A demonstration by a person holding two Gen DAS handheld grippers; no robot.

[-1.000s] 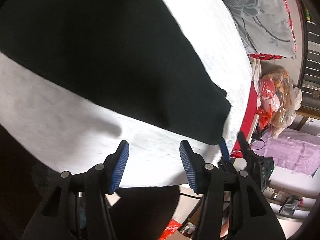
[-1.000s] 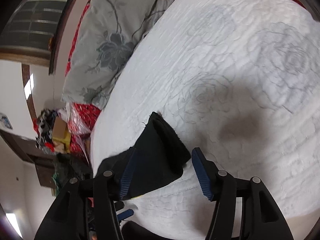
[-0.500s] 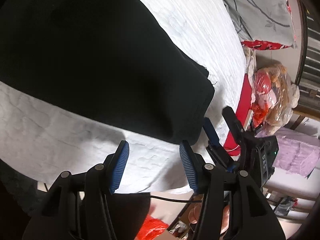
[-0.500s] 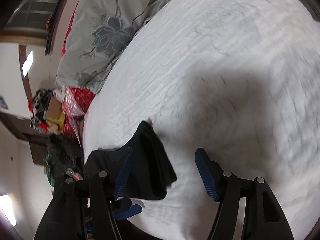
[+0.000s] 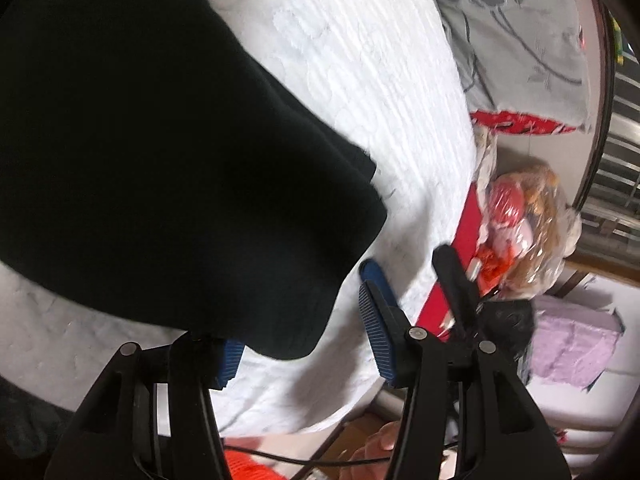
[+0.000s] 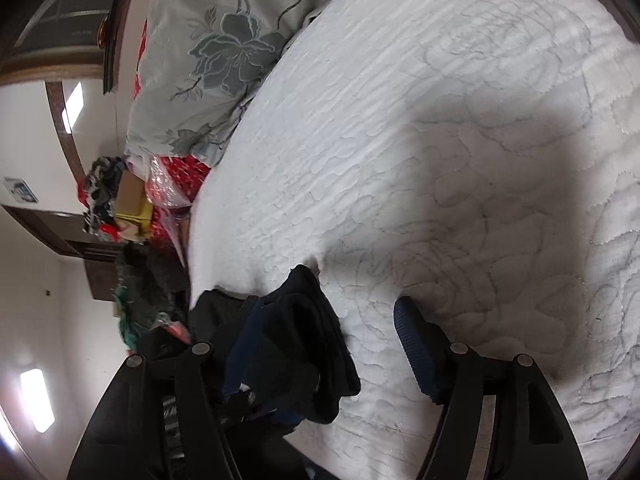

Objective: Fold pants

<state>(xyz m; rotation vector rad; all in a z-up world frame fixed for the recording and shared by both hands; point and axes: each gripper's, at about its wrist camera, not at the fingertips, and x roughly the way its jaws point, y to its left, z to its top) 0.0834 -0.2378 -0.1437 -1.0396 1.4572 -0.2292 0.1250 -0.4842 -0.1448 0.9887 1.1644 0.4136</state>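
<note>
With the black pants [image 5: 168, 160] lying at the near edge of the white bed [image 5: 360, 60], both the half-open left gripper [image 5: 300, 344] and the opening right gripper [image 6: 320, 344] are straddling the hem without pinching it, so each should be taking all layers before lifting.

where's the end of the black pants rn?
In the left wrist view, the end of the black fabric pants lies on the white quilted bedspread near its edge, between the open left claw pads; the grey floral pillow sits beyond.
</note>
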